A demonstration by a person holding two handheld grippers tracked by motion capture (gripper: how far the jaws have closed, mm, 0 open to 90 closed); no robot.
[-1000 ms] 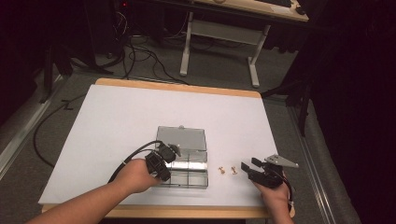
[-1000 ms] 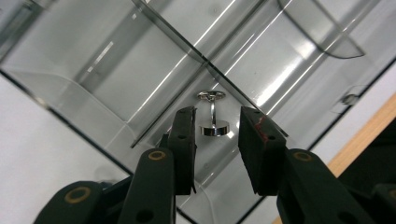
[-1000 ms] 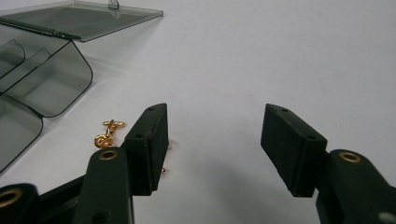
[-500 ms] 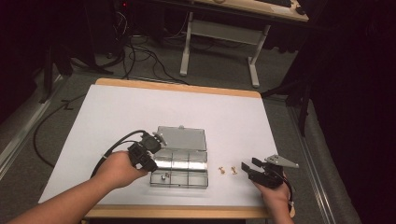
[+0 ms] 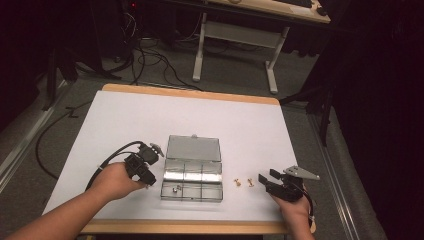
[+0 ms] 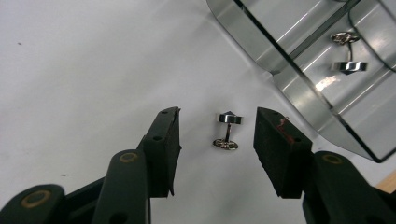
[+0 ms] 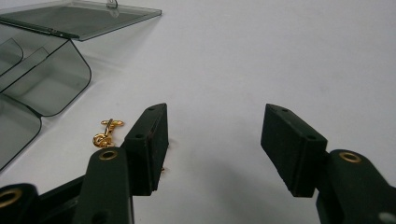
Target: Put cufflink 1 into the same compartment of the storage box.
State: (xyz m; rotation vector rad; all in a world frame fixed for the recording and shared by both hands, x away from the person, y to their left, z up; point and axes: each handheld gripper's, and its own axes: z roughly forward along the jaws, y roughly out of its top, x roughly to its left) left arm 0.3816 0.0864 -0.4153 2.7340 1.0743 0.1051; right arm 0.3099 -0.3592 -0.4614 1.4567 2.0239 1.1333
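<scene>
A clear compartment box (image 5: 192, 175) lies with its lid (image 5: 193, 148) folded back on the white table (image 5: 150, 120). My left gripper (image 5: 146, 176) is just left of the box. Its jaws have just been opening, and it (image 6: 218, 122) now stands open. A silver cufflink (image 6: 228, 132) lies on the table between the pads, touching neither. A second silver cufflink (image 6: 348, 51) sits in a front compartment (image 5: 176, 188). My right gripper (image 5: 267, 181) rests open and empty to the right of the box. Its jaws (image 7: 215, 116) are wide apart, and a gold cufflink (image 7: 106, 133) lies just left of them.
Two gold cufflinks (image 5: 238, 182) (image 5: 251, 182) lie on the table between the box and my right gripper. The box's corner (image 7: 46, 84) and lid (image 7: 84, 18) show at the left of the right gripper view. The table's front edge (image 5: 200, 226) is close behind both hands.
My left gripper has moved left, from over the box's front left part to the table beside it. The right gripper has stayed in place.
</scene>
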